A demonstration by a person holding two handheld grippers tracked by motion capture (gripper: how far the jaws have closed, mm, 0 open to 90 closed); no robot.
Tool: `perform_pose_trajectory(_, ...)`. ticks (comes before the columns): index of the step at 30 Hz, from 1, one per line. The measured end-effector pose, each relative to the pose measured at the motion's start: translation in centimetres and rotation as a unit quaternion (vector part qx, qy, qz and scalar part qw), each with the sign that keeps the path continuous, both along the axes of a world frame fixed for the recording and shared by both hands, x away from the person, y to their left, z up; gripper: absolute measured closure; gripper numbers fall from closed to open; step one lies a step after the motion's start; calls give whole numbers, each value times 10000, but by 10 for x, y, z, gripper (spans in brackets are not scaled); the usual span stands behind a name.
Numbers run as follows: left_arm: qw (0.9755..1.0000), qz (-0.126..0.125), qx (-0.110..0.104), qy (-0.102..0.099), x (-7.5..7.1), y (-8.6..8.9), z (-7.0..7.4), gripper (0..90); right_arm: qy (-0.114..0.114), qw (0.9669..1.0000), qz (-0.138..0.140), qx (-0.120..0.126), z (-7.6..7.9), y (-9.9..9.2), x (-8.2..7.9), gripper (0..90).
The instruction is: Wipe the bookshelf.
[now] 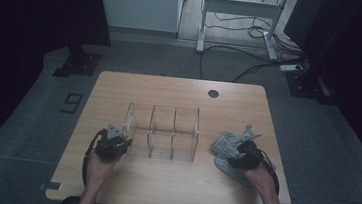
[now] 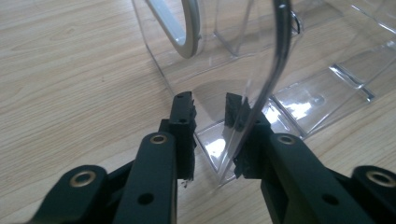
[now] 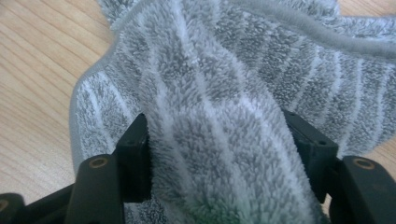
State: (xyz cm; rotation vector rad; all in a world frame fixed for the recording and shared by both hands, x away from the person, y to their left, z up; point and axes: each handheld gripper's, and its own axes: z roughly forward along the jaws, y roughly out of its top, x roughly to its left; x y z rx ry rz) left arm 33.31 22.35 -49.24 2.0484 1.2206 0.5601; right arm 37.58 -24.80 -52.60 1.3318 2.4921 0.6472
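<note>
A clear plastic organizer (image 1: pixel 162 130) with three compartments stands in the middle of the wooden table (image 1: pixel 161 185). My left gripper (image 1: pixel 116 143) is at its front left corner. In the left gripper view the jaws (image 2: pixel 210 116) straddle a thin clear wall (image 2: pixel 275 70); the right pad touches it and a gap shows at the left pad. A grey striped cloth (image 1: pixel 225 144) lies crumpled at the right of the organizer. My right gripper (image 1: pixel 239 157) is down on it. A thick fold of the cloth (image 3: pixel 210 93) fills the space between its jaws (image 3: pixel 217 140), and both pads press into it.
A round cable hole (image 1: pixel 213 93) sits near the table's far edge. Behind the table stand a white desk frame (image 1: pixel 237 17) and loose cables on the floor. A marker shaped like a 9 (image 1: pixel 72 102) lies on the floor to the left.
</note>
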Motion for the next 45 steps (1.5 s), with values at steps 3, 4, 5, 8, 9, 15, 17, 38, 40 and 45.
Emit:
perform_pose_trajectory(3,10000,37,-38,8,1,5,0,761,7,10000,-43,-12,1,0,-1,433)
perform_pose_trajectory(4,10000,38,-63,29,1,9,0,768,19,10000,-90,-26,1,0,-1,477)
perform_pose_trajectory(5,10000,38,-63,29,1,9,0,776,27,9999,-126,-24,2,0,-1,491)
perform_pose_trajectory(8,9999,65,-124,71,2,14,0,794,37,9998,-177,-58,2,0,-2,527)
perform_pose_trajectory(9,9999,65,-128,71,2,15,0,800,67,9998,-199,-73,3,1,-3,540)
perform_pose_trajectory(15,9999,-7,-143,93,2,18,0,819,87,9999,-106,-55,4,-1,-5,597)
perform_pose_trajectory(17,9999,-5,-138,93,2,18,0,825,112,9999,-110,2,4,-3,-6,610)
perform_pose_trajectory(38,9996,-128,-232,81,5,26,-1,868,-677,9921,271,1020,54,2,-27,618)
perform_pose_trajectory(40,9996,-123,-226,69,5,26,-1,868,-727,9900,375,1151,59,9,-29,617)
perform_pose_trajectory(45,9996,-143,-238,78,5,27,-1,867,-811,9865,621,1280,67,27,-29,616)
